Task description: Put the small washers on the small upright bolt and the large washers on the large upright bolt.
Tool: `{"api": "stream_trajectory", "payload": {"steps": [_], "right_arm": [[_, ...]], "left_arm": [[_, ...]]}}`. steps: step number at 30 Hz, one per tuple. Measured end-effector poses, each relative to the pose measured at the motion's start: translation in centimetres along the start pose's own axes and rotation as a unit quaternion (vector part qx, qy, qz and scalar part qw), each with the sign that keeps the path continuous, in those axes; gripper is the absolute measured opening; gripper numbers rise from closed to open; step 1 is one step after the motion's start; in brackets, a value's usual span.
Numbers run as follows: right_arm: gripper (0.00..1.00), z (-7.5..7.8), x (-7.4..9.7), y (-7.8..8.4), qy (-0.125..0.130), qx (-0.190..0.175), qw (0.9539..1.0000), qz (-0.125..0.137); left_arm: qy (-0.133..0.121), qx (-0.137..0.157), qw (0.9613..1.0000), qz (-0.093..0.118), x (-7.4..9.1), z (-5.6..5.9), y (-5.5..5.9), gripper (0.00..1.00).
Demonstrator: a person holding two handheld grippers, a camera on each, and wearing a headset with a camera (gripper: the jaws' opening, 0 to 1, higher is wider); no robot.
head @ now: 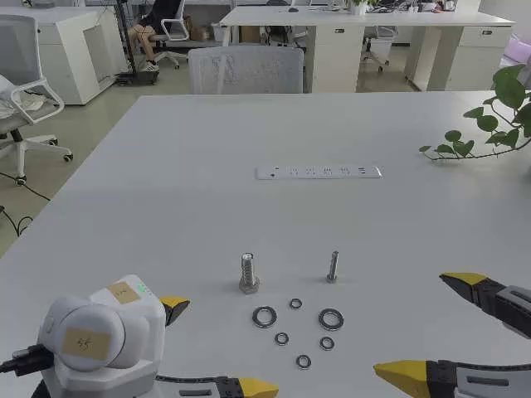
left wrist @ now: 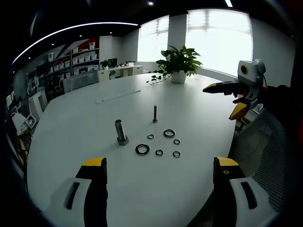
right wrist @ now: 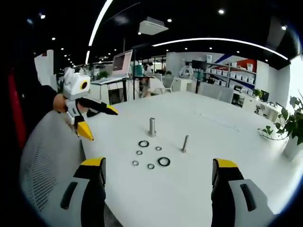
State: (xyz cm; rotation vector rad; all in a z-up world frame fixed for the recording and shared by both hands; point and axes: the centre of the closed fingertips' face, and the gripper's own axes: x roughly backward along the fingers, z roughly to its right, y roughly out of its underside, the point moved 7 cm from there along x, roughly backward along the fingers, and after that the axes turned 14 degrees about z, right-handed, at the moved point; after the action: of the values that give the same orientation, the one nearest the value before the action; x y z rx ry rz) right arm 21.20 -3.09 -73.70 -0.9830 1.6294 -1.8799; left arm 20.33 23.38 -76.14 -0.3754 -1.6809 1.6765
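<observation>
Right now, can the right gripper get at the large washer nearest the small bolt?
Probably yes. The right gripper is open and holds nothing, and only bare table lies between its jaws and the large washer. The small washer next to it lies apart.

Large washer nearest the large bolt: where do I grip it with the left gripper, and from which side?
I'd pinch the large washer across its outer rim, left gripper coming straight down. It lies flat on the table, and the large bolt stands upright close behind it.
</observation>
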Motion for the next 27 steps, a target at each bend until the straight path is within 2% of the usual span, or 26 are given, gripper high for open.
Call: {"api": "stream_trajectory", "payload": {"steps": [27], "right_arm": [[0.91,-0.05,-0.15,-0.45,0.001,0.009,1.0000,-0.002]], "left_arm": [[0.003,-0.005,1.0000,0.000,-0.25,0.05,-0.60,0.89]]}}
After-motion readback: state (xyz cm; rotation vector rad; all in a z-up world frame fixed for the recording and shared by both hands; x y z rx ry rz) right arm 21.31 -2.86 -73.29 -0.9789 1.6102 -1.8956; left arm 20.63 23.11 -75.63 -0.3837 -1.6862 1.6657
